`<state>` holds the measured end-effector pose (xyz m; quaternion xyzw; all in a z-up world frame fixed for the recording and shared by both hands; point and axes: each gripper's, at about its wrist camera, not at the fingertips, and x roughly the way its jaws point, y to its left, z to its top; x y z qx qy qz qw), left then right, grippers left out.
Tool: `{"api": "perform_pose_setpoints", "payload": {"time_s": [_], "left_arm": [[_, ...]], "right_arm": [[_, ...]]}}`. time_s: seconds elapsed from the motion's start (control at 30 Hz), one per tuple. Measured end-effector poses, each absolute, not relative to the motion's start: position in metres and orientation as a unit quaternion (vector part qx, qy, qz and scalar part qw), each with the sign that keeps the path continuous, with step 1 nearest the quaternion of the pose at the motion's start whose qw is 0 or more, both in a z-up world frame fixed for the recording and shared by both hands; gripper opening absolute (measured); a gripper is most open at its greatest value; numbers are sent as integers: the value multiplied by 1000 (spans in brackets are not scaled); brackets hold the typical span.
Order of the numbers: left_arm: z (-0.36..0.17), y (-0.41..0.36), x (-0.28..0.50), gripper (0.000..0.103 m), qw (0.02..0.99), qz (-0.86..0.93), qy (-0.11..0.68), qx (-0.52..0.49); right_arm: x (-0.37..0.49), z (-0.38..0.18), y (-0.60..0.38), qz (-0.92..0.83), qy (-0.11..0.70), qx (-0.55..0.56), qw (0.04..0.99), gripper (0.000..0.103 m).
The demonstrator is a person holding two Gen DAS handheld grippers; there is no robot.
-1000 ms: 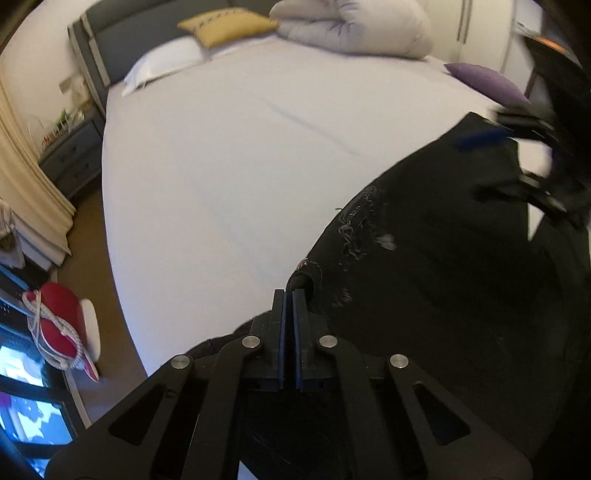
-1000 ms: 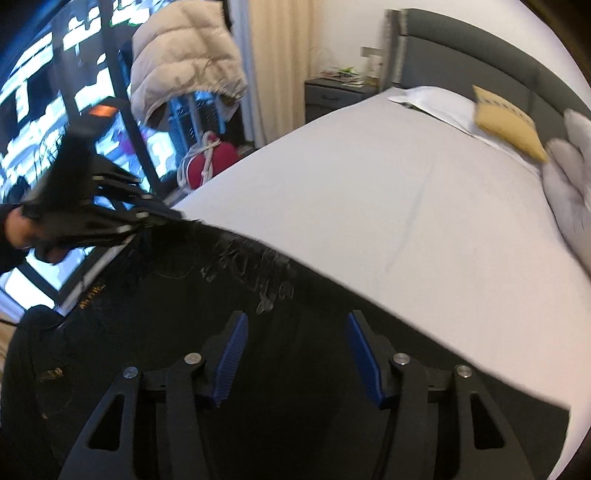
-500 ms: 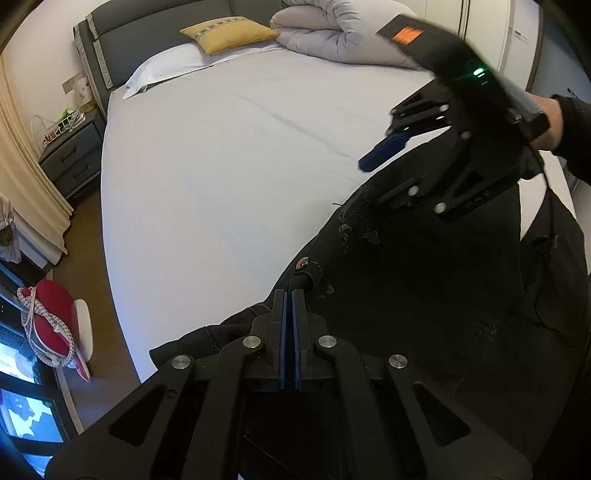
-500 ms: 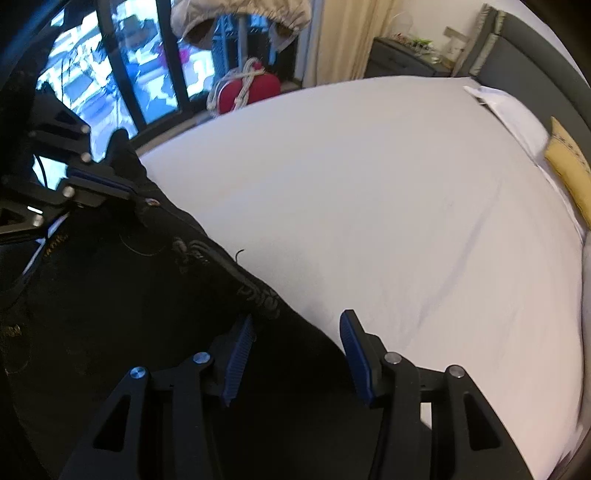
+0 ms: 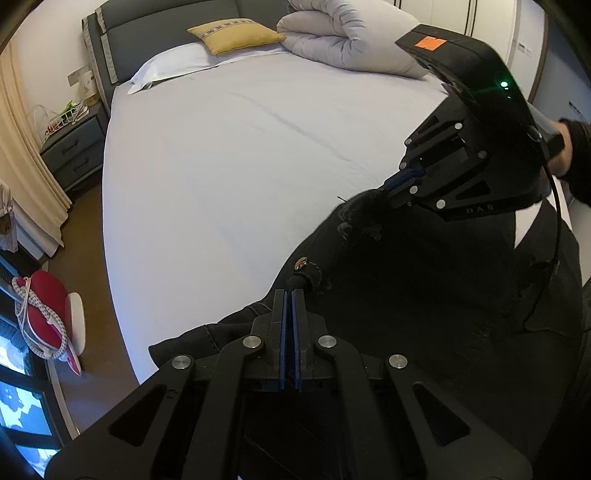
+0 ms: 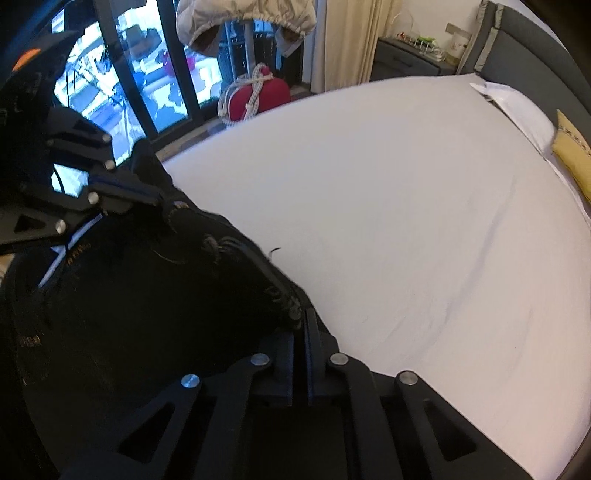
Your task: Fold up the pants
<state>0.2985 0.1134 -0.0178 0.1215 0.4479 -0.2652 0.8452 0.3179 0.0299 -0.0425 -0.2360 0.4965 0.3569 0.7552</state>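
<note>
Black pants [image 5: 424, 295] at bed [image 5: 221, 166] edge

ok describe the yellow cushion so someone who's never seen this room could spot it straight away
Start at the grey headboard at the far end of the bed. Leaning against it, partly on the white pillow and beside the rolled pale duvet, is the yellow cushion. It is the only yellow thing on the bed, with a patterned strip along its top edge.

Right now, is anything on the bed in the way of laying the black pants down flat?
Nothing visible. The sheet ahead of the pants is bare; the pillows and rolled duvet sit far off at the headboard end.
</note>
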Motion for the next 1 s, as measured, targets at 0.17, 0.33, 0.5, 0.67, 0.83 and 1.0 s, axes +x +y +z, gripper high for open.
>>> {"api": "perform_pose_setpoints", "payload": {"time_s": [0.17,0.33,0.5,0.67,0.83,1.0], "left_arm": [[-5,111,270,1,846,-267,448,111],[7,112,230,1,846,-269,447,110],[17,108,168,1,839,-277,447,140],[15,105,105,1,825,-289,465,140],[4,102,55,1,809,-296,490,133],[-7,93,19,1,795,-300,507,147]], "right_arm": [[290,-32,36,376,486,-210,761,6],[240,-26,50,401,468,-219,757,6],[164,-12,51,412,439,-277,748,6],[84,-18,64,398,400,-380,733,6],[14,-37,74,387,372,-459,708,5],[-32,-57,84,369,345,-533,678,5]]}}
